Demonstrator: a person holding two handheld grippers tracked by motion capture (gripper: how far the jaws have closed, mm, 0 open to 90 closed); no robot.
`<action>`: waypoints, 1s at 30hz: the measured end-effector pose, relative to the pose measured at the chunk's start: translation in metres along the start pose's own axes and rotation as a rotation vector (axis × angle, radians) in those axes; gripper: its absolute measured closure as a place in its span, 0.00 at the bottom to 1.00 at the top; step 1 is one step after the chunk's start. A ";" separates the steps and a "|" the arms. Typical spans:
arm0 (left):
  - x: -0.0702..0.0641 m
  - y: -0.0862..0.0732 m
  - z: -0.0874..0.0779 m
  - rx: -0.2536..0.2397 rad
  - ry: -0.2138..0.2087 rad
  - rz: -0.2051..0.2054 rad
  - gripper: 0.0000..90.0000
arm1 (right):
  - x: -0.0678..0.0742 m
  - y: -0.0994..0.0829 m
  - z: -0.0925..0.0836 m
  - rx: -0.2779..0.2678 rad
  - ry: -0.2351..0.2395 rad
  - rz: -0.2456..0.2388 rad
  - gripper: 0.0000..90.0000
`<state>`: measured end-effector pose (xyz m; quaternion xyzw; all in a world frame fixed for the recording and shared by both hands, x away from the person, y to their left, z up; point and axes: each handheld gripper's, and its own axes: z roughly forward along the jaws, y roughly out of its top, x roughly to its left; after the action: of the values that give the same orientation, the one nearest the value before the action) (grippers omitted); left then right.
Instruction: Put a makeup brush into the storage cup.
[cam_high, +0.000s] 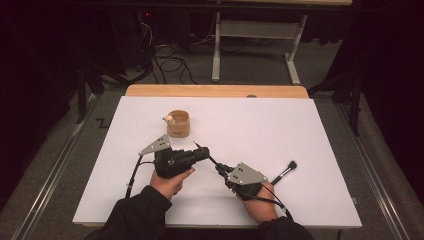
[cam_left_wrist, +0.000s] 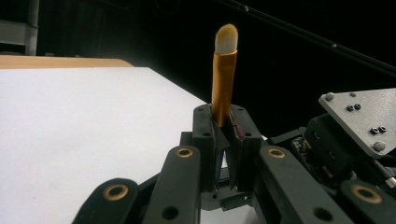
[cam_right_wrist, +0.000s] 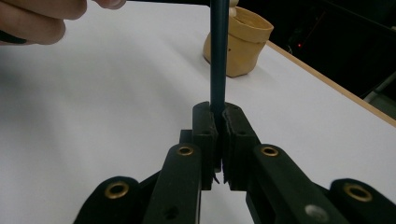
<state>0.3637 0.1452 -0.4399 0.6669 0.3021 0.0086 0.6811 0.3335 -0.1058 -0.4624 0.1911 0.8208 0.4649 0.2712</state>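
Note:
A thin makeup brush (cam_high: 212, 160) spans both grippers near the middle of the white table (cam_high: 280, 125). My left gripper (cam_high: 204, 152) is shut on its gold ferrule (cam_left_wrist: 222, 88), and the white bristle tip (cam_left_wrist: 227, 38) sticks out past the jaws. My right gripper (cam_high: 220, 170) is shut on the brush's dark handle (cam_right_wrist: 218, 56), which runs up from the jaws toward the other hand. In the left gripper view my left gripper (cam_left_wrist: 227, 123) has the brush pinched between its pads. My right gripper (cam_right_wrist: 220, 123) clamps the handle the same way in its own view.
A small wooden cup (cam_high: 178, 123) stands behind the left gripper with something pale at its rim; it appears again as the cup (cam_right_wrist: 239, 43) beyond the handle. A second brush with black bristles (cam_high: 284, 172) lies to the right of the right hand.

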 end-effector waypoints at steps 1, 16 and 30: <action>0.000 0.000 0.000 0.000 -0.001 0.002 0.92 | 0.000 0.000 0.000 0.000 0.000 0.000 0.96; -0.003 0.000 -0.001 0.003 0.008 0.041 0.93 | 0.001 0.001 0.002 -0.006 0.023 0.005 0.71; -0.002 0.000 -0.004 0.014 0.039 0.064 0.93 | -0.003 0.000 0.004 -0.019 0.055 0.084 0.27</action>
<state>0.3602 0.1479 -0.4391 0.6805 0.2939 0.0411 0.6699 0.3383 -0.1047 -0.4629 0.2100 0.8148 0.4888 0.2305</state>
